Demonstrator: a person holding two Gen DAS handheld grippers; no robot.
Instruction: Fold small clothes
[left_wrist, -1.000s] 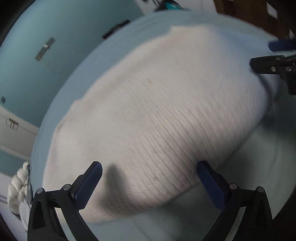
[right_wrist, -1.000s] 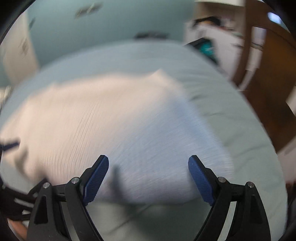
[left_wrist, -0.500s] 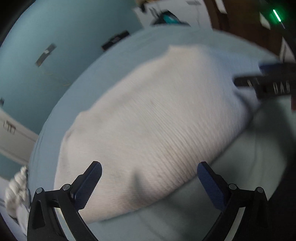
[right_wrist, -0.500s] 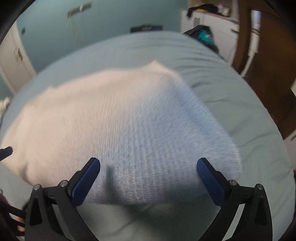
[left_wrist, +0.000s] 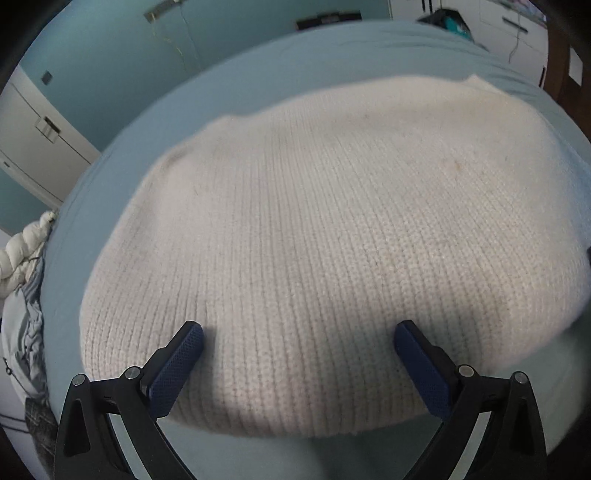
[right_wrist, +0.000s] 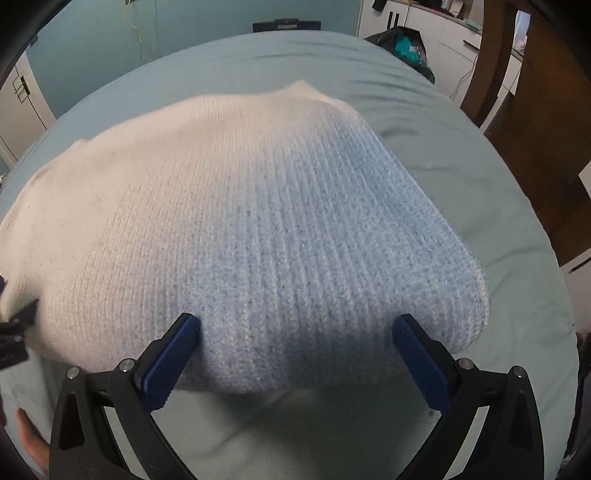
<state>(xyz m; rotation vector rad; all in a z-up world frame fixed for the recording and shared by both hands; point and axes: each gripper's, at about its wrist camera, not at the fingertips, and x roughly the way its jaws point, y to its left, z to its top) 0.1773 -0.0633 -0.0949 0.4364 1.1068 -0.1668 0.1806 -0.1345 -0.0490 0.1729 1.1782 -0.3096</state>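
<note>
Nearest, the left gripper (left_wrist: 299, 350) and the right gripper (right_wrist: 295, 343) each hover with jaws spread wide and nothing between them, poised over the near edge of one knitted garment (left_wrist: 332, 240), cream on its left part and pale blue on its right (right_wrist: 314, 240). It lies flat on the bed (right_wrist: 461, 147), a compact thick rectangle with rounded, doubled-looking edges, so at least one fold seems already made; whether a further halving is left I cannot tell. Count: two grippers, one garment on the bed. Farther left, off the bed's edge, a bundle of other cloth (left_wrist: 22, 295) waits, possibly more to fold. Beyond stand white cupboards (left_wrist: 40, 140) and a teal wall.
</note>
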